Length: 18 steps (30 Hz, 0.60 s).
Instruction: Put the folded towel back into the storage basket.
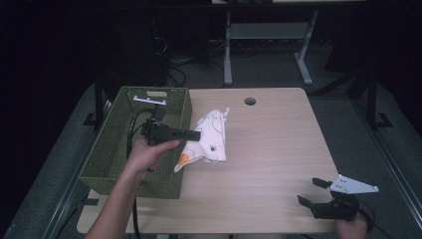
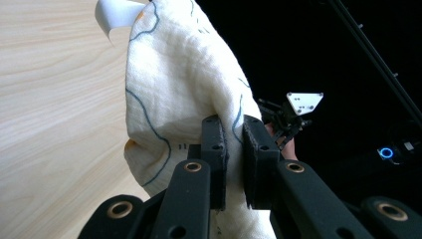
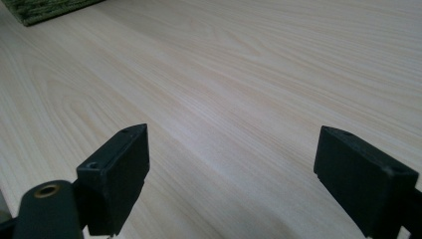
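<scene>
A white cloth with blue lines and an orange patch hangs lifted off the table, just right of the green basket. My left gripper is shut on a fold of it. In the left gripper view the cloth drapes over the two jaws, which pinch it between them. My right gripper rests near the table's front right corner, jaws wide apart with nothing between them. In the right gripper view its jaws frame bare wood.
The green woven basket stands at the table's left side, with a white handle bar at its far end. A round cable hole sits near the table's far edge. A desk frame stands beyond on the dark floor.
</scene>
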{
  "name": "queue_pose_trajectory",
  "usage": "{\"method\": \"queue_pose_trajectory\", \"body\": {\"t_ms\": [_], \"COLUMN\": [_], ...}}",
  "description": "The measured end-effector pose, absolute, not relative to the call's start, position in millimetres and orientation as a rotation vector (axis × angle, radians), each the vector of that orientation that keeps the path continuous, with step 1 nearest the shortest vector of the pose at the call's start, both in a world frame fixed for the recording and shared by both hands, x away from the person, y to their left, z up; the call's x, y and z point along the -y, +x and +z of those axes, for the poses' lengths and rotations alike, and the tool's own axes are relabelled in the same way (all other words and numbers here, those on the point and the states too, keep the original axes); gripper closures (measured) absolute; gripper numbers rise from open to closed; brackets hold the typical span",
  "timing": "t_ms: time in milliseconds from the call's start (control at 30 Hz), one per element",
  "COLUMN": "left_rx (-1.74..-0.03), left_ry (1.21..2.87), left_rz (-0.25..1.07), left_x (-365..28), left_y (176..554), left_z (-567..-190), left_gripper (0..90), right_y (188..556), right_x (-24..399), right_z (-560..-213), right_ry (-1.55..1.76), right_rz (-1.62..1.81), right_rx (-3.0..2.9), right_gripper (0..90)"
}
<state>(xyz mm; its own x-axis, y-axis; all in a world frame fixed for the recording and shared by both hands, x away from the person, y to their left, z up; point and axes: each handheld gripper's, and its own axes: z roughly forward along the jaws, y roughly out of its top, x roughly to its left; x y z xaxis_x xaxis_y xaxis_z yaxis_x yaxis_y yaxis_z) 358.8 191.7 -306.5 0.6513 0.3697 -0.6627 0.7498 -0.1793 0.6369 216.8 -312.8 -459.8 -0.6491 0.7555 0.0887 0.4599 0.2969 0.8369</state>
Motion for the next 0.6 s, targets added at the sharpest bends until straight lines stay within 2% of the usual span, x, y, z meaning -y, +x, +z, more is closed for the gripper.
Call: {"method": "queue_pose_trajectory", "body": {"t_ms": [600], "left_rx": [-0.915], "left_ry": [1.758], "left_rz": [-0.395], "left_x": [-239], "left_y": [354], "left_z": [-298], "left_gripper": [82.8], "right_y": [217], "right_x": [313], "right_z": [-460], "right_ry": [1.102], "right_rz": [1.273], "right_rx": [-2.245], "right_gripper": [13.6]}}
